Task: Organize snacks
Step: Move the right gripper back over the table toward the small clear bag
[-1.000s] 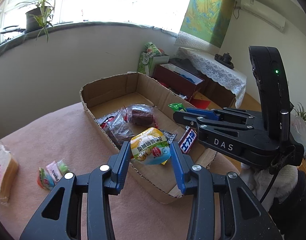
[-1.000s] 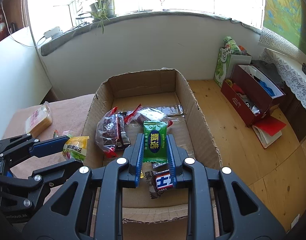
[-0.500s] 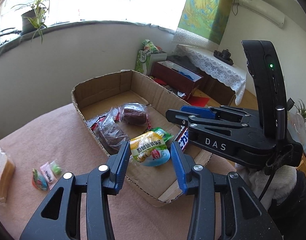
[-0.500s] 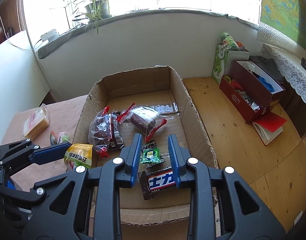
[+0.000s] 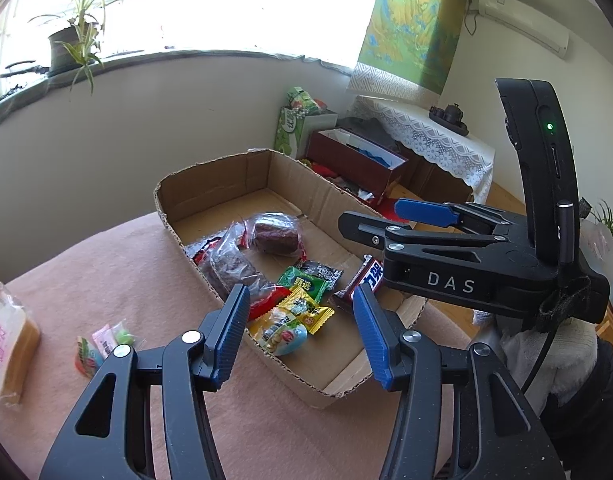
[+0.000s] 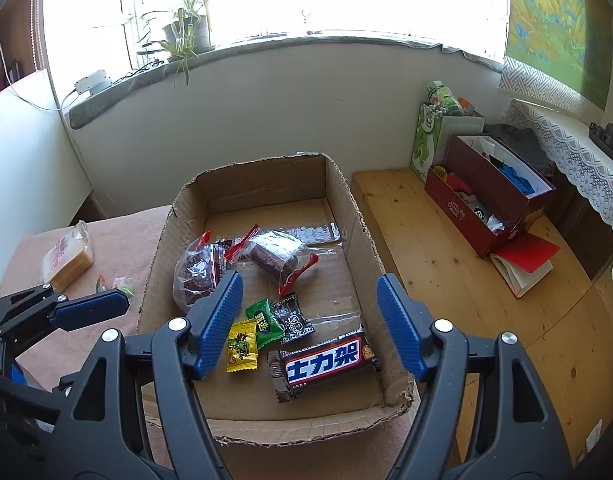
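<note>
Left gripper [image 5: 300, 332] hanging over near corner of cardboard box [image 5: 210, 178], fingers spread wide, gripping nothing. Right gripper [image 6: 310, 320] hovering over same box, likewise spread, empty. Yellow-blue snack pouch [image 5: 280, 330] lying inside box near front wall, below left fingers. Chocolate bar [image 6: 326, 360], green candy [image 6: 266, 320], yellow candy [image 6: 242, 346] resting on box floor. Bread pack [image 5: 8, 342] and small candies [image 5: 102, 344] sitting outside box on pink cloth.

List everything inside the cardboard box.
Cardboard box: two dark cakes, chocolate bar, green, yellow, black candies, yellow-blue pouch. Anything beneath is hidden.
</note>
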`<state>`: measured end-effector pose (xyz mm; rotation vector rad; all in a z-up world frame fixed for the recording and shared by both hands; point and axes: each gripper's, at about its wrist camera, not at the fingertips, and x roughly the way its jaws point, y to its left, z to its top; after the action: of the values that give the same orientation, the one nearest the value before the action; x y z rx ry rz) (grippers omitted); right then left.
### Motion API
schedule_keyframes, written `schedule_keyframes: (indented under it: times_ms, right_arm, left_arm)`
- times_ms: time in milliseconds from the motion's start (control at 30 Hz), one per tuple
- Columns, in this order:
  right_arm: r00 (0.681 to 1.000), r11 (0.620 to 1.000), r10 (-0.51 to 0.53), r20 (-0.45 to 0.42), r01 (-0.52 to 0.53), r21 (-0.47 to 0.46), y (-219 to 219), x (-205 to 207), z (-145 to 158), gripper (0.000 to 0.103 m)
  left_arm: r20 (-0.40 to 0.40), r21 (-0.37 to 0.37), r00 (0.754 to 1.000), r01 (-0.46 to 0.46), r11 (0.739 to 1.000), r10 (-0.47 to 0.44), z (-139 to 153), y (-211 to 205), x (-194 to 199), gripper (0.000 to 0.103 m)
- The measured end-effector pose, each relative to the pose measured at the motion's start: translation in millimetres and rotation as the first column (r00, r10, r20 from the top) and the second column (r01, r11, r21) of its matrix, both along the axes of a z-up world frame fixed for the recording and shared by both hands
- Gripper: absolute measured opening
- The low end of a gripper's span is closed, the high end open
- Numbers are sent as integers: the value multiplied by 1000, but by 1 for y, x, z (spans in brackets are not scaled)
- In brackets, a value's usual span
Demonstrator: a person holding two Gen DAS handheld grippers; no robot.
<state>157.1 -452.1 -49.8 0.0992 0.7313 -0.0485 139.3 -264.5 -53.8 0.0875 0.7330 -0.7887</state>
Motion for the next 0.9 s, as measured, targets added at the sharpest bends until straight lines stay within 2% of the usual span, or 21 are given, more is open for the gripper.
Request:
schedule_keyframes:
  times_ms: [300,533,900]
  right_arm:
    - [1000,1000,9,12,-9,5,13,-6,7,73]
    - [998,998,55,36,-56,23,36,-16,14,73]
    - [981,981,184,54,-187,58,95,-35,11,73]
  left_arm:
    - [14,-5,999,-30,1000,30,5,23,-3,53]
    - [8,9,996,-94,996,94,2,58,9,53]
    - [-27,92,977,-210,973,214,-28,126,30,53]
